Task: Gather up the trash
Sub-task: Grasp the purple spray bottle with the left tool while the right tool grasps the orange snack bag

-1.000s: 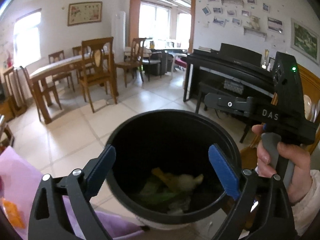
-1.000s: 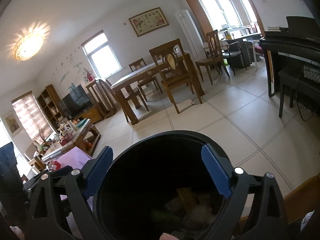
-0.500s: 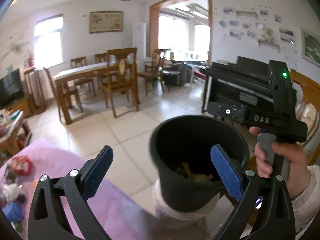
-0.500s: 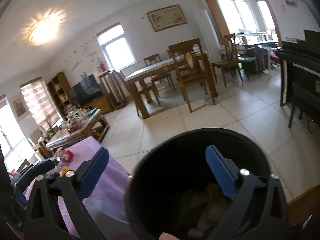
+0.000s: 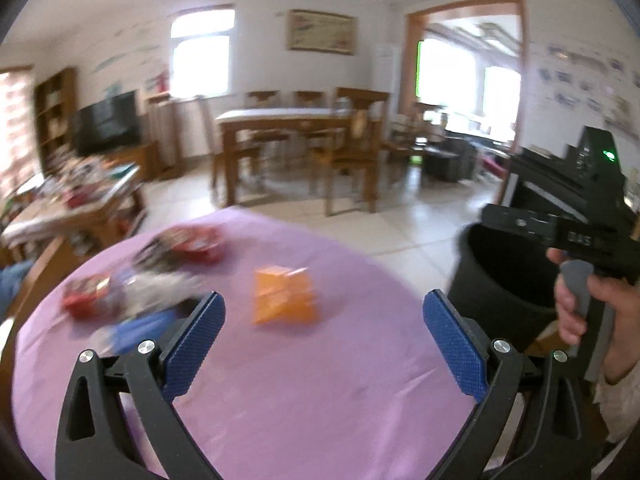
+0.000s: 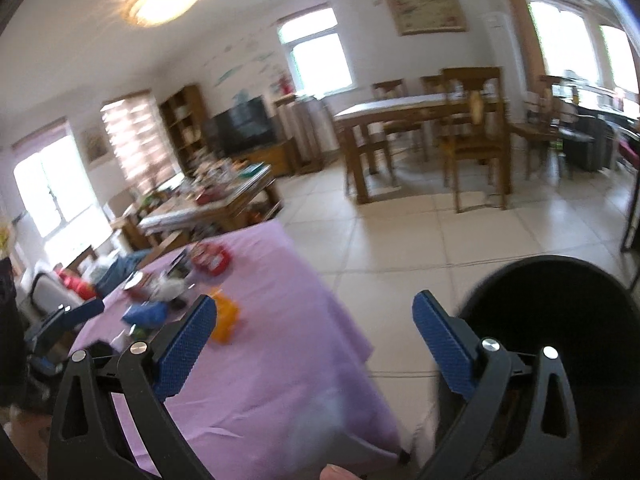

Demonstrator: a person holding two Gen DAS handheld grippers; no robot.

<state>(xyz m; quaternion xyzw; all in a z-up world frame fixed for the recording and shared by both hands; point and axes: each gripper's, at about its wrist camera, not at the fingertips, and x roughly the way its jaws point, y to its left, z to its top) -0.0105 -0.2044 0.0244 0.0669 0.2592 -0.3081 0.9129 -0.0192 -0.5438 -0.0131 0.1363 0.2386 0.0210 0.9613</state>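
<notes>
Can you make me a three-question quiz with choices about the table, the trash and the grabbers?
1. Where is the black bin?
A. on the table
B. beside the table's right edge
C. under the dining table

2. What colour is the tablecloth?
A. purple
B. green
C. white

3. How is the left gripper?
A. shut on a wrapper
B. open and empty
C. shut on the bin

Answers:
1 B, the bin stands off the cloth's right side, by the right gripper.
2 A, the cloth is purple under the orange wrapper.
3 B, its blue pads stand wide apart with nothing between.
</notes>
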